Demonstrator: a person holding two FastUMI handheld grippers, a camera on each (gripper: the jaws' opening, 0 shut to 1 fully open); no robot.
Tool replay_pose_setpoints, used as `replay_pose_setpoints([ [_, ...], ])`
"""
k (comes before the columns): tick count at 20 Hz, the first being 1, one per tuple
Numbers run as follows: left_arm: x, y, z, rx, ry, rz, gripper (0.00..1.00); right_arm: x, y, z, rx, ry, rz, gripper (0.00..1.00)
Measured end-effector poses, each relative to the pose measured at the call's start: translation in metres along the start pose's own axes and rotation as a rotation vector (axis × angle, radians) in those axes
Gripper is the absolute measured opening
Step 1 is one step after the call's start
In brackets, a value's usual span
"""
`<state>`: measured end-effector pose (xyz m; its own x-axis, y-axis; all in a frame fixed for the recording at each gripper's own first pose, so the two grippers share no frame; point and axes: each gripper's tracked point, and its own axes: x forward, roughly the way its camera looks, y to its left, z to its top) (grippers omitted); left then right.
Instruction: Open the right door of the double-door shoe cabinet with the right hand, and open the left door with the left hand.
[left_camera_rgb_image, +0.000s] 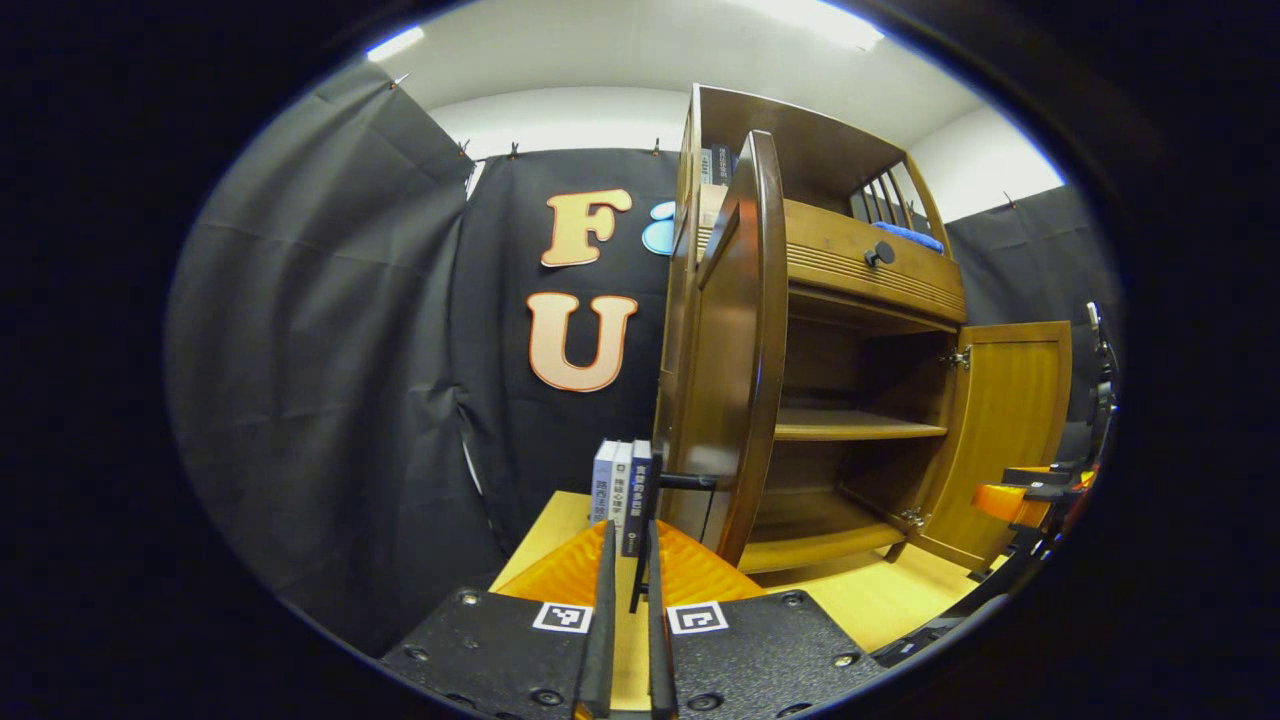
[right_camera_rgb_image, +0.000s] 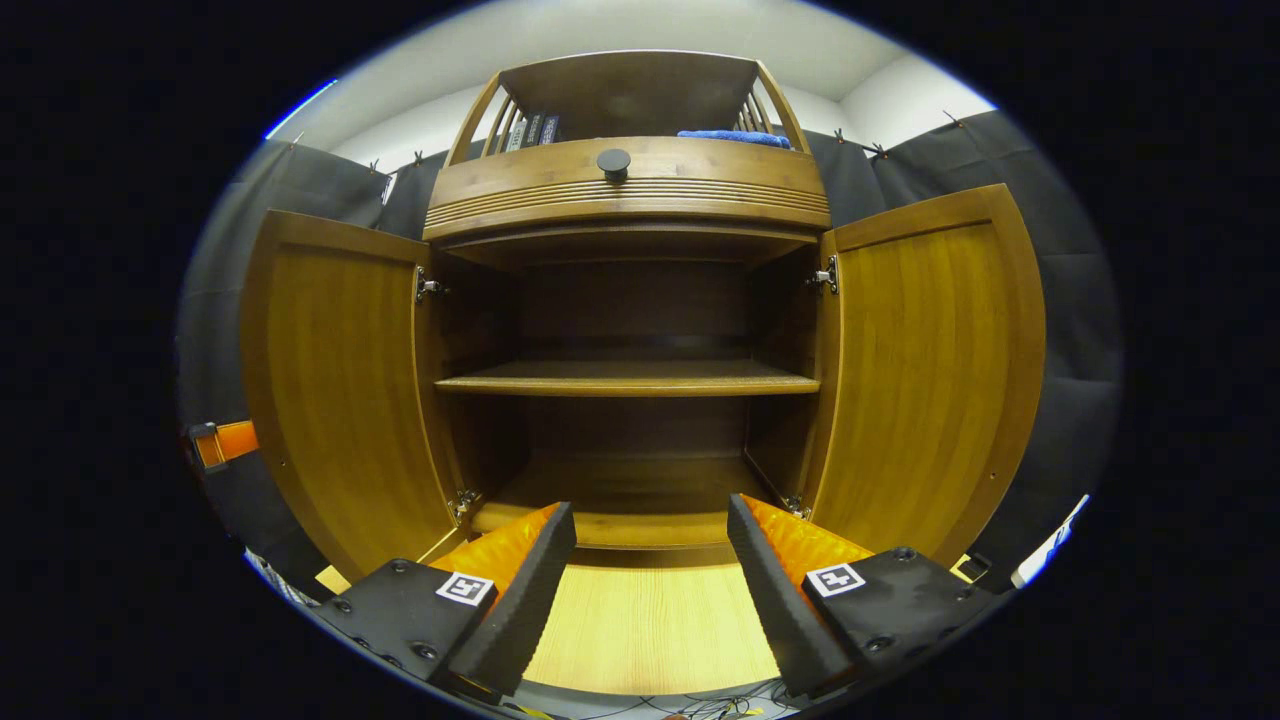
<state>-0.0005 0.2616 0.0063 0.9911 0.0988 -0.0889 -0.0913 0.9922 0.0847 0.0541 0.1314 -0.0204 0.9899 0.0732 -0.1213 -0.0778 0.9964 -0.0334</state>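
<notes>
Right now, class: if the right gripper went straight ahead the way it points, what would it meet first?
Probably nothing at once: the right gripper points into the open cabinet, below its middle shelf. It would likely reach the cabinet's back panel, though depth is unclear.

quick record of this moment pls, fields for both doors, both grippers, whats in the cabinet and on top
left door: swung wide open
right door: swung wide open
left gripper: shut on the left door's thin black handle
right gripper: open, holding nothing, in front of the cabinet
cabinet interior: middle shelf and bottom look bare
drawer knob: round, black, above the doors
top shelf: books at left, blue cloth at right
beside cabinet: three upright books on the table
</notes>
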Motion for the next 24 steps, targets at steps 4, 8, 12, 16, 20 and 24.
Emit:
replay_pose_setpoints([
  [4, -0.022, 0.004, 0.017, 0.005, -0.021, 0.064, 0.19, -0.003, -0.004, 0.002, 0.002, -0.007, -0.009, 0.98],
  [8, -0.040, -0.003, 0.033, 0.007, -0.028, 0.086, 0.42, -0.008, -0.014, 0.007, -0.001, -0.021, -0.027, 0.91],
  [12, -0.050, -0.024, 0.043, -0.043, -0.022, 0.075, 0.59, -0.014, -0.022, 0.011, 0.005, -0.026, -0.040, 0.91],
  [16, -0.053, -0.043, 0.046, -0.040, -0.012, 0.042, 0.74, -0.020, -0.030, 0.014, 0.011, -0.030, -0.053, 0.91],
  [20, -0.054, -0.064, 0.050, -0.044, -0.023, 0.009, 0.77, -0.028, -0.041, 0.017, 0.007, -0.049, -0.073, 1.00],
  [24, -0.052, -0.076, 0.052, -0.047, -0.026, -0.005, 0.84, -0.035, -0.052, 0.018, 0.008, -0.053, -0.089, 0.92],
])
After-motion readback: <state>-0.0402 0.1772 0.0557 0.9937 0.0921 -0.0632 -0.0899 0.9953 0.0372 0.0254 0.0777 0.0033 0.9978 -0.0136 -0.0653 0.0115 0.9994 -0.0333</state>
